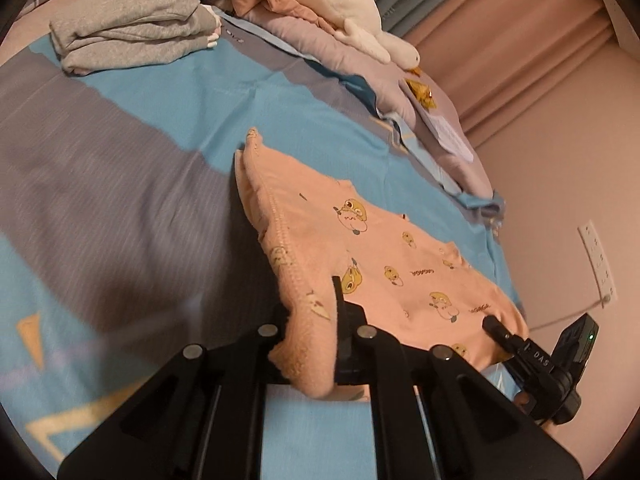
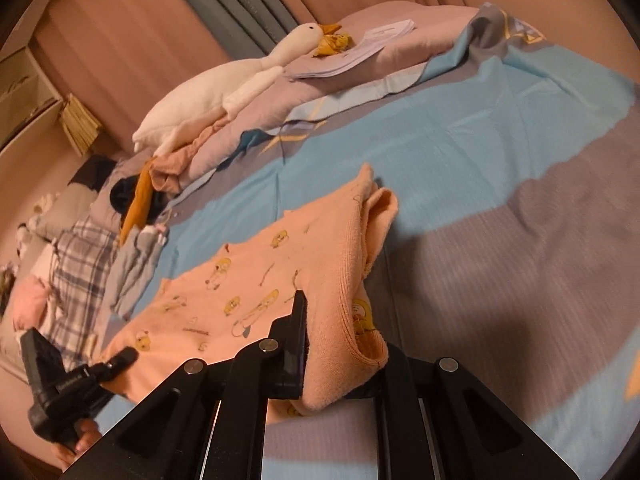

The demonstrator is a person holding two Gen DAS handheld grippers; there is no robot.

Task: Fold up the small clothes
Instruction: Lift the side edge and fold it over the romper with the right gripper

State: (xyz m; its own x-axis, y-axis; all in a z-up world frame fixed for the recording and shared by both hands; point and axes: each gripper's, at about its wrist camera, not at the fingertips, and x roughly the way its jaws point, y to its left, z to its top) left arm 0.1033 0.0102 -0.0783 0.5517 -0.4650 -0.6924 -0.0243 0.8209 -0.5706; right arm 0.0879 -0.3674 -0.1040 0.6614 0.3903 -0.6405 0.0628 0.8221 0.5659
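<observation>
A small peach garment (image 1: 384, 256) printed with yellow cartoon figures lies in the middle of the bed (image 1: 168, 104), on the blue and grey cover, and its near edge is raised off the cover. The left gripper (image 1: 312, 312) is clenched on one corner of that near edge: the fabric bunches between the two black fingers and hangs over them in a thick roll. The right gripper (image 2: 340, 328) is clamped on the other corner in the same way, with a lump of peach cloth pinched between its fingers and drooping toward the camera. Each gripper also shows in the other's view, at the far end of the same hem, so the two hold one edge stretched between them.

The far part of the garment rests on the cover, with a sleeve or corner sticking up toward the head of the bed. My reading is that this piece is at the very start of its fold: the edge is grasped and raised, but nothing is laid over yet, and no crease shows.

Toward the far left corner of the bed sits a stack of grey folded clothes (image 1: 132, 28), which suggests some pieces are already done. Behind it a loose heap of orange, dark and plaid cloth (image 2: 136, 200) lies unfolded, so more probably remains. A white plush goose (image 2: 224, 88) lies along the pillows by the curtain.
</observation>
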